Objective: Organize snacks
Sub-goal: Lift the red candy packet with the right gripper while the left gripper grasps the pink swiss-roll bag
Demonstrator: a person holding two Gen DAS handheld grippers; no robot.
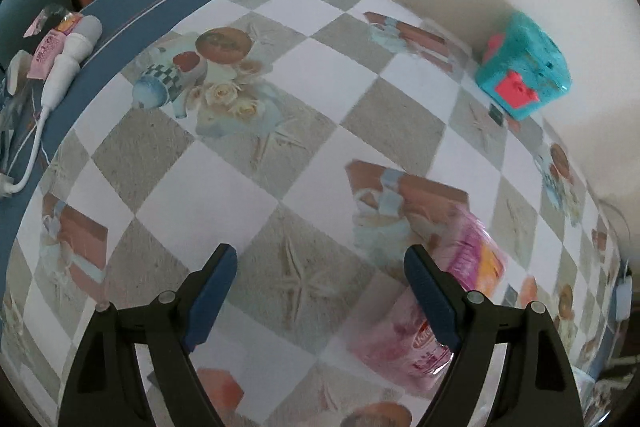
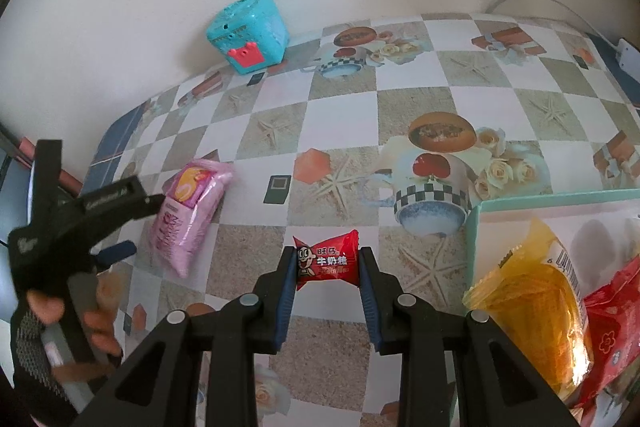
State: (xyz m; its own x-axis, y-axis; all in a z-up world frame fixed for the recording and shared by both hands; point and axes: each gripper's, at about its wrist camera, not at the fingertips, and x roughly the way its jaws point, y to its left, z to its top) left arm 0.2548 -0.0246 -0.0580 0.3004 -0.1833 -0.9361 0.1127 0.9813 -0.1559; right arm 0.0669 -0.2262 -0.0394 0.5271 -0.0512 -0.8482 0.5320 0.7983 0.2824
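Observation:
My right gripper [image 2: 327, 261] is shut on a small red milk candy [image 2: 326, 261] and holds it above the checked tablecloth. To its right stands a pale green box [image 2: 476, 227] holding a yellow snack packet [image 2: 532, 311] and a red packet [image 2: 616, 323]. A pink snack packet [image 2: 188, 211] lies on the table at the left; it also shows in the left wrist view [image 1: 444, 299], blurred, beside the right finger. My left gripper [image 1: 320, 267] is open and empty just left of that packet; it shows in the right wrist view [image 2: 132, 223] too.
A turquoise toy box with a red clasp [image 1: 524, 67] stands against the wall, also in the right wrist view [image 2: 248, 31]. A white device with a cable [image 1: 68, 59] and a small pink pack [image 1: 46, 53] lie on the blue strip at the far left.

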